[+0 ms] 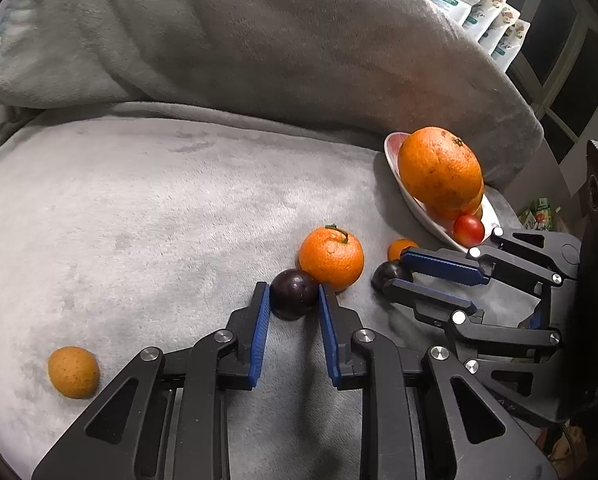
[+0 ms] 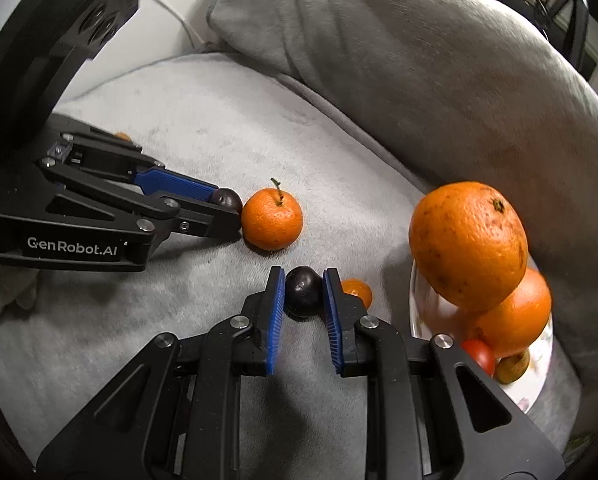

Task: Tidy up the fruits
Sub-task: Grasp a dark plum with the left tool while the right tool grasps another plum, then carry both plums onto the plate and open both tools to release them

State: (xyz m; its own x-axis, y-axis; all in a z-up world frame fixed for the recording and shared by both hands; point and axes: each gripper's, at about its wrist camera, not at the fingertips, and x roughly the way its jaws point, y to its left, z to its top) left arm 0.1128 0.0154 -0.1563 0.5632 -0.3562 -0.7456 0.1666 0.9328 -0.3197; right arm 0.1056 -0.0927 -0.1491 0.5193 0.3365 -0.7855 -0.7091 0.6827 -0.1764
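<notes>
Your left gripper [image 1: 294, 296] pinches one dark plum [image 1: 293, 294]; your right gripper [image 2: 303, 294] pinches another plum [image 2: 302, 291] beside the plate [image 2: 537, 384]

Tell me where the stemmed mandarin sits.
On the grey blanket, the stemmed mandarin touches the dark plum in the left gripper, left of the plate.

Two dark plums on grey blanket: one [image 1: 294, 294] pinched in my left gripper [image 1: 293, 300], touching stemmed mandarin [image 1: 332, 257]; other [image 2: 303, 291] in my right gripper [image 2: 302, 294]. Big orange [image 1: 439, 168] stacked on plate [image 1: 395, 152].
</notes>
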